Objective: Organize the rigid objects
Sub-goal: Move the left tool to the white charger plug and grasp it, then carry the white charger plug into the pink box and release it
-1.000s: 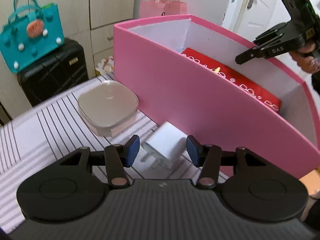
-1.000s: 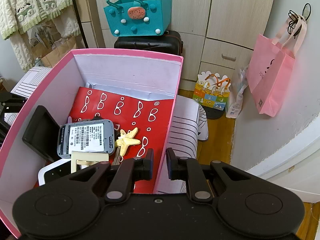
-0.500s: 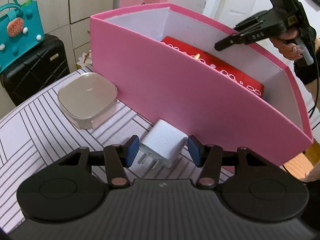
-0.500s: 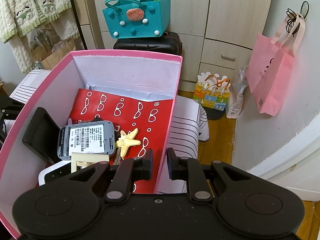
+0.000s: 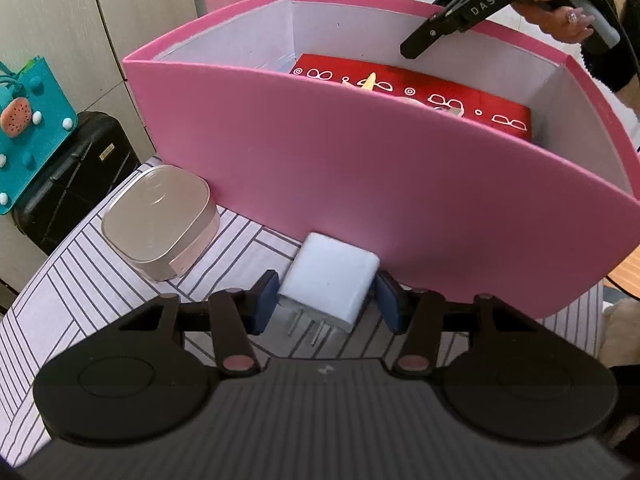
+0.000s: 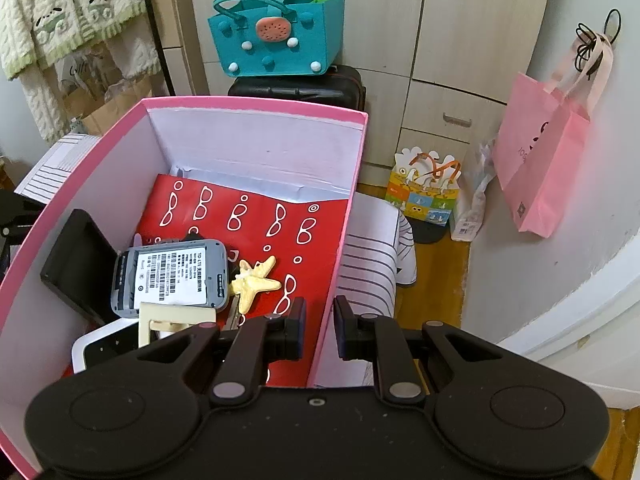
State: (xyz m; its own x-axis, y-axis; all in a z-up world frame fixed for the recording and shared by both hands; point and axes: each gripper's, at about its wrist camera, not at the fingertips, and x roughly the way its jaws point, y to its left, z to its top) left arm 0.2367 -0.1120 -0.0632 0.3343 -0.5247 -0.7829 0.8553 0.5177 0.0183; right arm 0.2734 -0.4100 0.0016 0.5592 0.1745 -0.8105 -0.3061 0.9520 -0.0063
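Left tool (image 5: 326, 300): spread wide around the white charger (image 5: 330, 280), pads flanking it, not yet clenched.
Charger: on the striped desk (image 5: 60, 308), prongs toward the tool, just near of the pink box (image 5: 360, 168); likely the next item boxed.
Right tool (image 6: 319, 328): narrowly parted, straddling the box's right wall (image 6: 344, 240), probably steadying it; grip unclear.

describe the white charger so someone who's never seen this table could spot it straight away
Find the big pink box on the striped tablecloth. Against the foot of its outer wall lies the white charger, between the blue fingertips of the left hand-held gripper. Unlike the rounded silver tin beside it, it is a small white cube with metal prongs.
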